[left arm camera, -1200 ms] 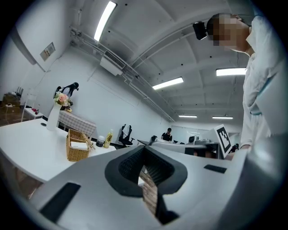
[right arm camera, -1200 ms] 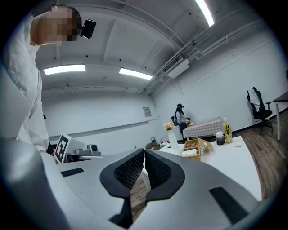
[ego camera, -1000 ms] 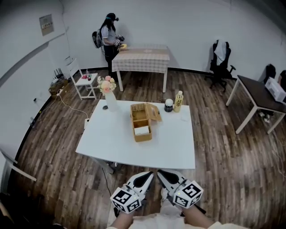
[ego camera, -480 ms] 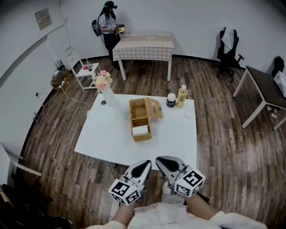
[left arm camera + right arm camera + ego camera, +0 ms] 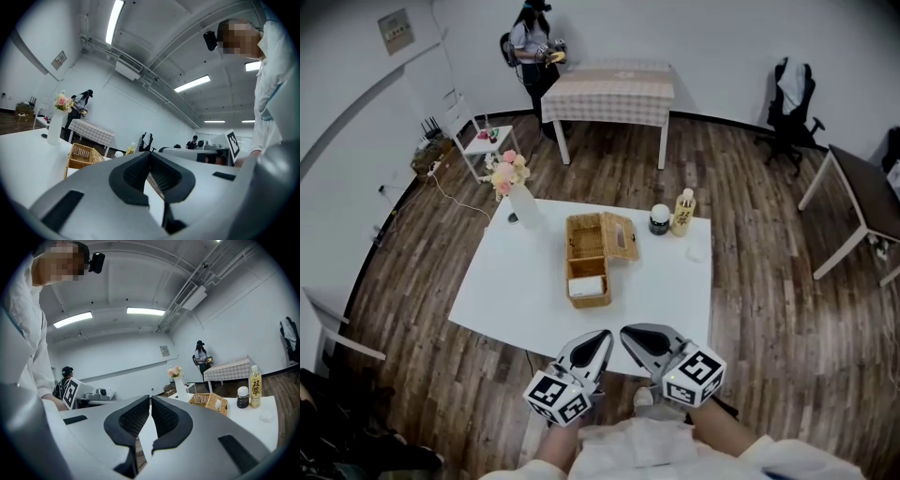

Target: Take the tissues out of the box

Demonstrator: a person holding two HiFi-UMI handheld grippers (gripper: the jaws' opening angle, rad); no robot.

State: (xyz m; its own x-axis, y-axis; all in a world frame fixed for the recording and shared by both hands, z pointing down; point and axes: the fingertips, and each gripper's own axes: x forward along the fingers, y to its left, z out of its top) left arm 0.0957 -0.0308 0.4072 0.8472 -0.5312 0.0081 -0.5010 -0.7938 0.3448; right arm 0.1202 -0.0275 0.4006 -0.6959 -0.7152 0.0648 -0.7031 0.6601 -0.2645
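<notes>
Both grippers have come forward to the table over the last second: their tips, which lay short of its near edge, now overlap that edge in the head view. The left gripper and the right gripper sit side by side, tips angled toward each other, pointing level.

The left gripper view shows the left gripper with its pads pressed together and nothing between them. In the right gripper view the right gripper is also closed, with only a hairline between the pads, and it too is empty.

The box, a wicker one, stands near the middle of the table, well ahead of both grippers, its lid swung open to the right. The tissues lie white in its near end.

A vase of flowers stands at the far left corner. A jar and a bottle stand just beside each other at the far right. A person stands at the back by a checked table.
</notes>
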